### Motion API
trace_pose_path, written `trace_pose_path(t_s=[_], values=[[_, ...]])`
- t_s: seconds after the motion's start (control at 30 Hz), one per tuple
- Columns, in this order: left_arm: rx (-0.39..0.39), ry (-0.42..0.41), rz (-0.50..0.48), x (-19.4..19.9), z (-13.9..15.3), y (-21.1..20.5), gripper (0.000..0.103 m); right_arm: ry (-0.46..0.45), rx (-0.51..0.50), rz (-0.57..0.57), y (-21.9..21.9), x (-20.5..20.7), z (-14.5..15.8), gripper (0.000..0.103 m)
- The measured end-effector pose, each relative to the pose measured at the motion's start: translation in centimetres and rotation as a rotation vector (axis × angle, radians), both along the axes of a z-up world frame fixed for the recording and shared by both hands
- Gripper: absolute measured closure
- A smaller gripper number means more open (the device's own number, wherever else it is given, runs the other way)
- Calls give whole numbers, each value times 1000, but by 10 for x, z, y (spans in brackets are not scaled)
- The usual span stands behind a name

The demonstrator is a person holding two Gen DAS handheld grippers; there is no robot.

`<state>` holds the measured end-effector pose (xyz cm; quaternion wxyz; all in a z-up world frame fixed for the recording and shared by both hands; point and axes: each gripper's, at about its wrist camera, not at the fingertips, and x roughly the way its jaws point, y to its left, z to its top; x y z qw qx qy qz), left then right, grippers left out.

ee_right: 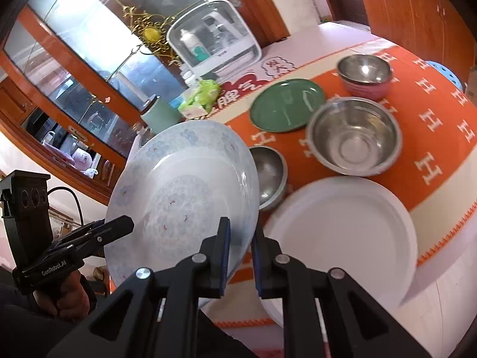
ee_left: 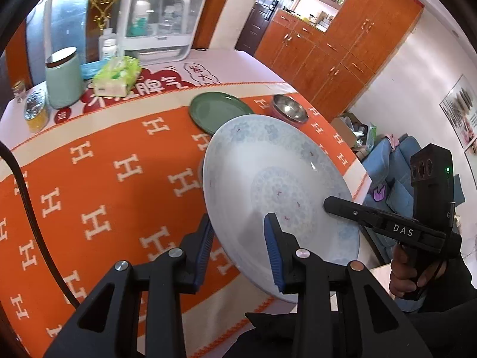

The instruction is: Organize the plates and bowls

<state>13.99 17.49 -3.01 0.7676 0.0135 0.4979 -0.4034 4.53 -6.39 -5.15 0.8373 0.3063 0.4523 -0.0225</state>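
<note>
Both hand-held grippers (ee_left: 240, 250) (ee_right: 240, 253) clamp floral plate (ee_right: 182, 191) | white plate (ee_right: 342, 232), steel bowls (ee_right: 354, 137), green plate (ee_right: 286, 104) beneath

Home dining rm / living area. Evidence: table w/ orange H-pattern cloth (ee_left: 98, 179), centre; orange wood cabinets (ee_left: 337, 47), upper right, open shelves w/ small items above; glass-front display cabinet (ee_right: 74, 68), upper left; countertop dish box, clear lid (ee_left: 161, 21), top centre; tissue pack (ee_left: 117, 76) & mint canister (ee_left: 64, 76), upper left; blue sofa (ee_left: 396, 161), right edge.
</note>
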Motion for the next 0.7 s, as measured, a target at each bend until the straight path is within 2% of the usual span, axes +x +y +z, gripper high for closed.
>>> trace_pose_path(t_s=[0.37, 0.7], values=[[31, 40, -54, -35, -12, -63, 71, 59, 10, -52, -51, -39, -12, 89], [84, 91, -27, -55, -35, -101, 71, 138, 40, -18, -85, -51, -37, 88]])
